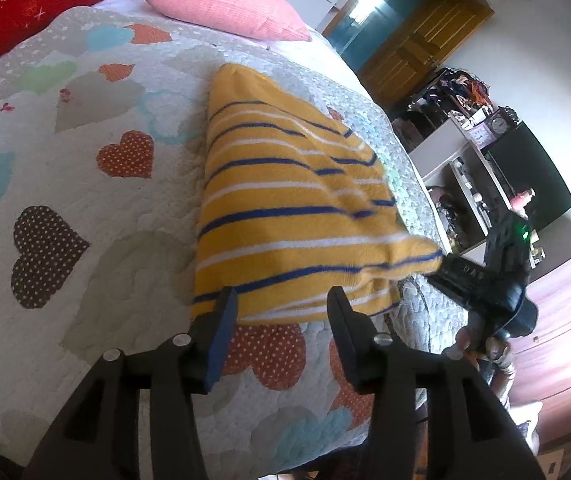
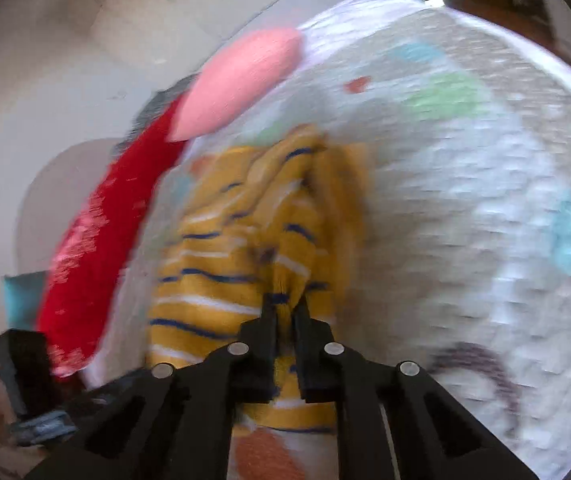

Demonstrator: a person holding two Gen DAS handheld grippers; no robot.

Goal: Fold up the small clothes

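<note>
A yellow knit garment (image 1: 285,200) with blue and white stripes lies on the heart-patterned quilt (image 1: 85,184). In the left wrist view my left gripper (image 1: 282,306) is open over the garment's near edge, and its pads do not press the cloth. At the right, my right gripper (image 1: 465,276) pinches the garment's right corner and holds it a little off the quilt. The right wrist view is blurred. It shows my right gripper (image 2: 284,306) shut on a bunched fold of the garment (image 2: 221,280), which stretches away from the fingers.
A pink pillow (image 1: 221,0) and a red pillow (image 1: 33,4) lie at the head of the bed. The bed's edge (image 1: 413,184) drops off to the right, toward white shelves (image 1: 457,184), a wooden door (image 1: 417,52) and the floor. A hand (image 1: 465,344) holds the right gripper.
</note>
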